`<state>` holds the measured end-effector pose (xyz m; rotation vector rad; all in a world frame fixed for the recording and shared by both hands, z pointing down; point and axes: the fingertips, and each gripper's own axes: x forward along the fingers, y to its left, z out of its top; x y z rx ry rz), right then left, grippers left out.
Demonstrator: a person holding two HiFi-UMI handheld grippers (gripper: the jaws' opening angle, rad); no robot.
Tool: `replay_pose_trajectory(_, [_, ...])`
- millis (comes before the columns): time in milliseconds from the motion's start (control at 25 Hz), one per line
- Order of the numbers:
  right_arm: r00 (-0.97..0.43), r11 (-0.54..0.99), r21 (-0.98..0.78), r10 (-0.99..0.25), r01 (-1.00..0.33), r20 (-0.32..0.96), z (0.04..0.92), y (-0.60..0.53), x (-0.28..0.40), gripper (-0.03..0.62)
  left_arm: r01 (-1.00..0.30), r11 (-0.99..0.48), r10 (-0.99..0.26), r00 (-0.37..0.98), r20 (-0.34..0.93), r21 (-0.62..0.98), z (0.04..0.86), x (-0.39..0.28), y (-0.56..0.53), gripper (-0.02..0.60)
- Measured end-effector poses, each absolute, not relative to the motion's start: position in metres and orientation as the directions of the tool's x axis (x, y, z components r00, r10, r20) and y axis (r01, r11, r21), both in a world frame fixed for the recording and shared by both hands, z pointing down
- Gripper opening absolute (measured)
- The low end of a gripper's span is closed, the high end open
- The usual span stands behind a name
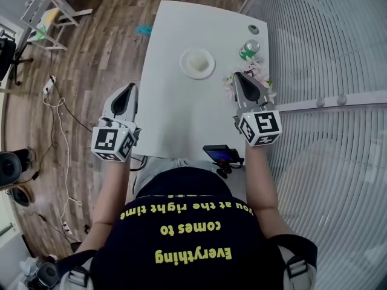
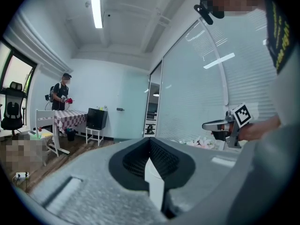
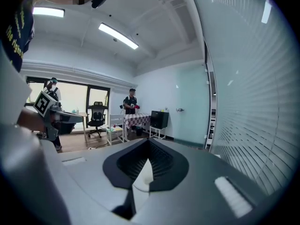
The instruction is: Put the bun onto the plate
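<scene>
A white plate [image 1: 210, 70] sits in the middle of the white table [image 1: 175, 119], with a pale bun [image 1: 196, 61] lying in its centre. My left gripper [image 1: 129, 88] hovers over the table's left edge, nearer to me than the plate, jaws together and nothing in them. My right gripper [image 1: 238, 76] hangs over the flowers at the right edge, to the right of the plate, shut and empty. Both gripper views look level across the room, over closed jaws [image 2: 150, 142] [image 3: 149, 142]. Neither one shows the plate or the bun.
A green can [image 1: 250, 49], a small grey disc [image 1: 253, 29] and a bunch of pale flowers [image 1: 256, 72] stand along the table's right side. A black device [image 1: 220, 153] sits at the near edge. A frosted glass wall [image 1: 326, 53] runs on the right; cables [image 1: 60, 132] lie on the wooden floor.
</scene>
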<state>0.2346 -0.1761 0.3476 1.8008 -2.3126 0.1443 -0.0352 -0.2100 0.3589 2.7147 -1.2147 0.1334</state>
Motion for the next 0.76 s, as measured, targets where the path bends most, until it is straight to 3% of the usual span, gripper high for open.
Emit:
replay_pose_trajectory(160, [-0.204,0.231,0.109,-0.955,-0.967,0.214,0.342,-0.171,0.236,0.006,-0.733,-0.673,-0.720,0.680,0.140,0.097,0.354,-0.030,-0.214,0.000])
replay_pose_trajectory(760, [-0.192,0.206,0.066,-0.967,-0.976,0.170,0.340,-0.162,0.237,0.006,-0.728,-0.675,-0.716,0.685,0.135,0.118,0.355,-0.028,-0.223,0.000])
